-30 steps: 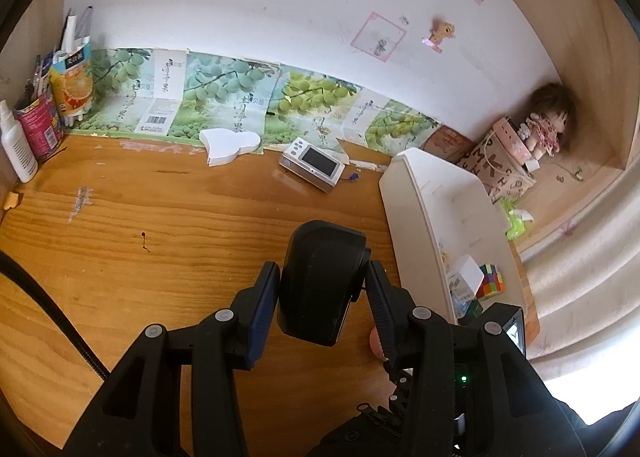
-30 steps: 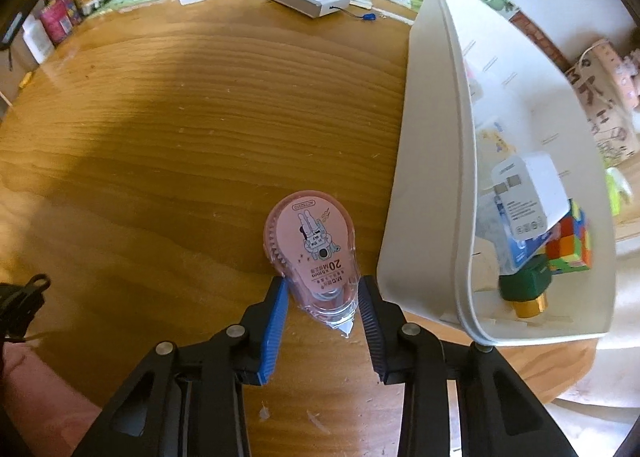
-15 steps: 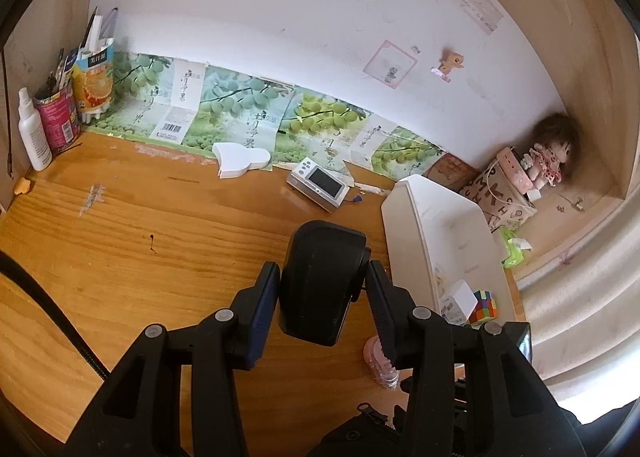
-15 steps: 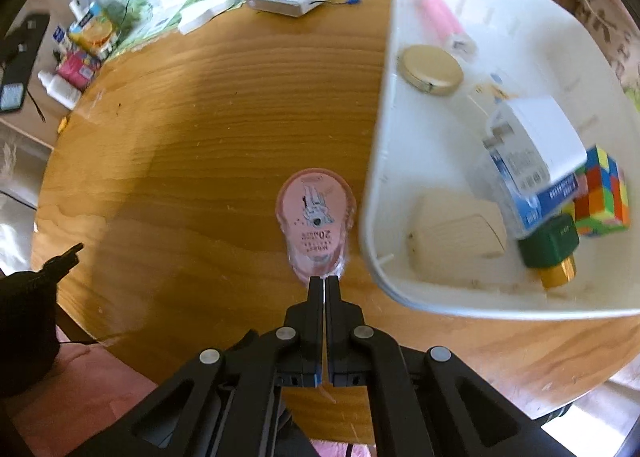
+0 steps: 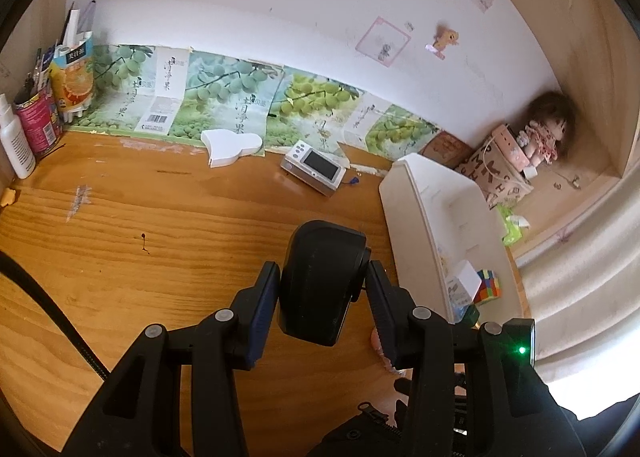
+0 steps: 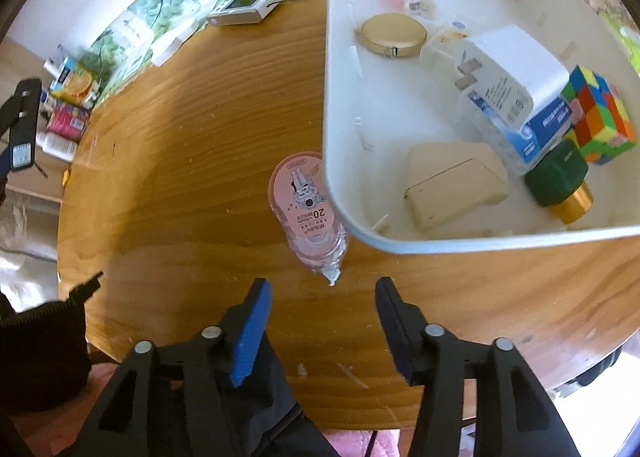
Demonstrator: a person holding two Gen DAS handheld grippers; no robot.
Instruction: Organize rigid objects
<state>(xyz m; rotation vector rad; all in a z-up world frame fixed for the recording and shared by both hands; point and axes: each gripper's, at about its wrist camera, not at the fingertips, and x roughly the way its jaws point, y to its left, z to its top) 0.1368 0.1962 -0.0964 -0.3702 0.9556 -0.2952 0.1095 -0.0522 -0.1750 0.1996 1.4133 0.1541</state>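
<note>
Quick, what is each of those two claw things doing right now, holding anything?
Left gripper: jaws shut on a black device.
Right gripper: jaws opening, nothing between them; the pink correction tape lies just ahead.

table [image 6: 192, 129]: grained wood, satin sheen | bin [image 6: 340, 105]: smooth white plastic, matt | tape dispenser [image 6: 306, 209]: clear pink plastic, glossy | round case [image 6: 391, 34]: gold, metallic sheen | cube [image 6: 600, 115]: glossy coloured plastic | black object [image 5: 320, 281]: matt, finely textured
</note>
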